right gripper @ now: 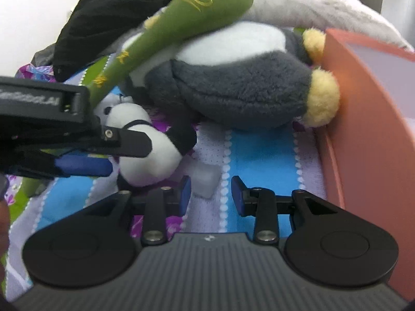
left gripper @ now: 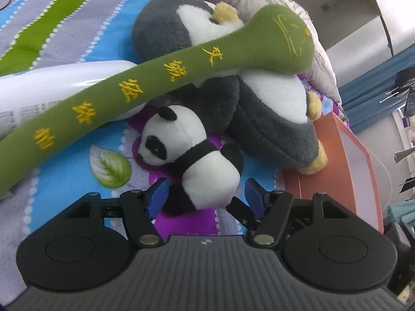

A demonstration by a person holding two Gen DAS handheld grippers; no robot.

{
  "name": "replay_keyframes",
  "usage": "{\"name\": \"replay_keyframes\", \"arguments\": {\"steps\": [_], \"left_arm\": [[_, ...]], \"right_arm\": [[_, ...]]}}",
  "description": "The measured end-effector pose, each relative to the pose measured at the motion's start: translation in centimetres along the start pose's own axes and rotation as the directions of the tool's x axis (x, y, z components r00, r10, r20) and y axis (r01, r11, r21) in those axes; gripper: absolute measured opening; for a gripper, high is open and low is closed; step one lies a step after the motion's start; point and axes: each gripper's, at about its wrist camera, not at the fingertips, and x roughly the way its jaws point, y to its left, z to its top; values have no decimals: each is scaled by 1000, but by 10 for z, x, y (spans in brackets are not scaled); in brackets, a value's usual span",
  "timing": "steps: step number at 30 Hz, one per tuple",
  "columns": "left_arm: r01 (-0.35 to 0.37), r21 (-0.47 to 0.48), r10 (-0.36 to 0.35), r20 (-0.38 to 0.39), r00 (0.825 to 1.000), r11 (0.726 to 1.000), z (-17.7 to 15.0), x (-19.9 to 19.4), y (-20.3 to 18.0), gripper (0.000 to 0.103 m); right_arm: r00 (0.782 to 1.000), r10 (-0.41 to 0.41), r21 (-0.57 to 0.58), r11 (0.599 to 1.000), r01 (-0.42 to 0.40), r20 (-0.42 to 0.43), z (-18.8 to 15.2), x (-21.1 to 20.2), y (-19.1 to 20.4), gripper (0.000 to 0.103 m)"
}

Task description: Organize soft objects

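Observation:
A small panda plush (left gripper: 186,155) lies on the patterned bedsheet (left gripper: 64,176). My left gripper (left gripper: 206,195) is open, its blue pads on either side of the panda's rear without pressing it. The right wrist view shows that left gripper (right gripper: 129,158) reaching in from the left around the panda (right gripper: 158,160). A long green plush (left gripper: 145,88) with yellow embroidery lies across a big grey penguin plush (left gripper: 259,119). My right gripper (right gripper: 211,194) is open just above the sheet, with a small white block (right gripper: 206,181) at its fingertips, untouched.
An orange box (left gripper: 350,155) stands at the bed's right edge, against the penguin's (right gripper: 233,90) yellow feet. A white bottle (left gripper: 64,77) lies under the green plush (right gripper: 181,20). Black cloth (right gripper: 103,20) and a pale quilt (right gripper: 311,5) are piled behind.

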Motion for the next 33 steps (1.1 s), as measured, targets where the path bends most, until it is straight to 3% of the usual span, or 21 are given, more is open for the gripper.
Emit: {"name": "replay_keyframes", "arguments": {"steps": [4,11,16,33], "left_arm": [[0,18,0,-5,1000,1000,4,13,-3,68],[-44,57,43,9,999,997,1,17,-12,55],[-58,106,56,27,998,993,-3,5,-23,53],[-91,170,82,60,995,981,-45,-71,-27,53]], "right_arm": [[999,27,-7,1000,-27,-19,2,13,3,37],[997,67,47,997,-65,-31,4,15,-6,31],[999,26,18,1000,-26,-29,1,2,0,24],[1000,-25,-3,1000,25,-18,-30,-79,16,23]]}}
